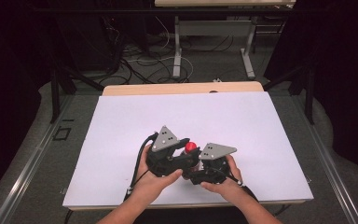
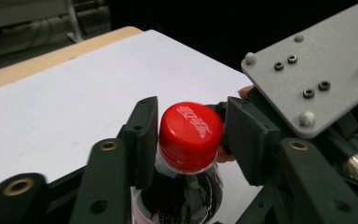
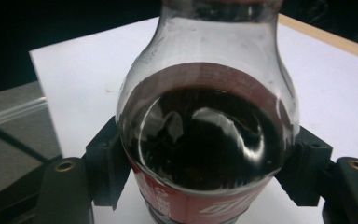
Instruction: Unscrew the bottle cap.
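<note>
A clear bottle (image 3: 205,135) of dark cola with a red label stands upright on the white sheet (image 1: 223,116) near the table's front edge. My right gripper (image 3: 205,172) is shut on its round body, one pad (image 3: 105,163) on each side. The red cap (image 2: 190,133) sits between the jaws of my left gripper (image 2: 191,126). The pad (image 2: 144,135) on the left lies against the cap, while the other pad (image 2: 247,135) stands slightly off it, so this gripper is open. From above, the cap (image 1: 190,147) pokes up between the left gripper (image 1: 188,153) and the right gripper (image 1: 196,169).
The white sheet covers most of the wooden table (image 1: 182,87), with bare room behind and to both sides of the hands. The right gripper's grey plate (image 2: 314,74) sits close beside the left jaws. Cables and table legs (image 1: 177,46) lie on the floor beyond.
</note>
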{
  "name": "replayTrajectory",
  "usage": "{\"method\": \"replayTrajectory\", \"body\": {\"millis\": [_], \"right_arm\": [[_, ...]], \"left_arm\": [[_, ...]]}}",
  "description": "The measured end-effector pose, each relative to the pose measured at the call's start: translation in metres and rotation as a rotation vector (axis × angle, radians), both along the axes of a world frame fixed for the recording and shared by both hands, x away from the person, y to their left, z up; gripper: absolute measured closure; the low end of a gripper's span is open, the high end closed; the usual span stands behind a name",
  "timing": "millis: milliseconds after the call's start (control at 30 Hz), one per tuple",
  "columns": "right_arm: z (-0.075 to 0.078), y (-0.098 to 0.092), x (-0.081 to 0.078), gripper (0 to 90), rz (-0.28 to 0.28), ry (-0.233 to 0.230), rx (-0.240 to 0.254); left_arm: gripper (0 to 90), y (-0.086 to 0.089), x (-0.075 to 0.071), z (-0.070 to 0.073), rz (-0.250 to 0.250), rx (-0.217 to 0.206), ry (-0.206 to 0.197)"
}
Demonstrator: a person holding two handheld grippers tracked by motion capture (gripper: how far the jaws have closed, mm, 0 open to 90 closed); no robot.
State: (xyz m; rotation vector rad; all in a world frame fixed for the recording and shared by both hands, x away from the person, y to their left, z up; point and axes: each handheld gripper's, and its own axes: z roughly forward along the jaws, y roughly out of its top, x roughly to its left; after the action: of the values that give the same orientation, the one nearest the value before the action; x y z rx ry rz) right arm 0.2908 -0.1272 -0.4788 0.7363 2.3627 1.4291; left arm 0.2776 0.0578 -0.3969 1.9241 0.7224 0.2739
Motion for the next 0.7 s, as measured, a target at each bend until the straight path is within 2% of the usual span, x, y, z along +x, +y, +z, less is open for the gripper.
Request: {"method": "replayTrajectory", "body": {"millis": [100,133,167,200,267,400,433,567,700], "right_arm": [[0.002,-0.002,0.000,29.2,0.047,0.007,0.010],[0.003,-0.002,-0.001,29.2,0.063,0.015,0.027],[0.003,-0.002,-0.001,29.2,0.074,0.022,0.032],[0.004,-0.003,-0.001,29.2,0.088,0.026,0.027],[0.004,-0.002,-0.003,29.2,0.099,0.019,0.035],[0.005,-0.001,-0.004,29.2,0.135,0.020,0.040],[0.005,-0.001,-0.005,29.2,0.144,0.017,0.039],[0.006,0.000,-0.005,29.2,0.173,0.015,0.032],[0.005,0.001,-0.006,29.2,0.183,0.012,0.029]], "left_arm": [[43.7,0.010,0.009,0.004,-0.130,-0.041,0.026],[41.5,0.014,0.012,0.006,-0.160,-0.040,0.011],[41.2,0.017,0.014,0.007,-0.183,-0.054,0.005],[41.2,0.022,0.018,0.008,-0.228,-0.059,0.010],[41.2,0.028,0.023,0.010,-0.292,-0.096,0.036],[42.4,0.034,0.032,0.008,-0.411,-0.114,0.061],[43.9,0.034,0.033,0.007,-0.432,-0.112,0.069],[50.1,0.033,0.035,0.001,-0.467,-0.084,0.071],[59.1,0.033,0.034,0.000,-0.455,-0.085,0.067]]}}
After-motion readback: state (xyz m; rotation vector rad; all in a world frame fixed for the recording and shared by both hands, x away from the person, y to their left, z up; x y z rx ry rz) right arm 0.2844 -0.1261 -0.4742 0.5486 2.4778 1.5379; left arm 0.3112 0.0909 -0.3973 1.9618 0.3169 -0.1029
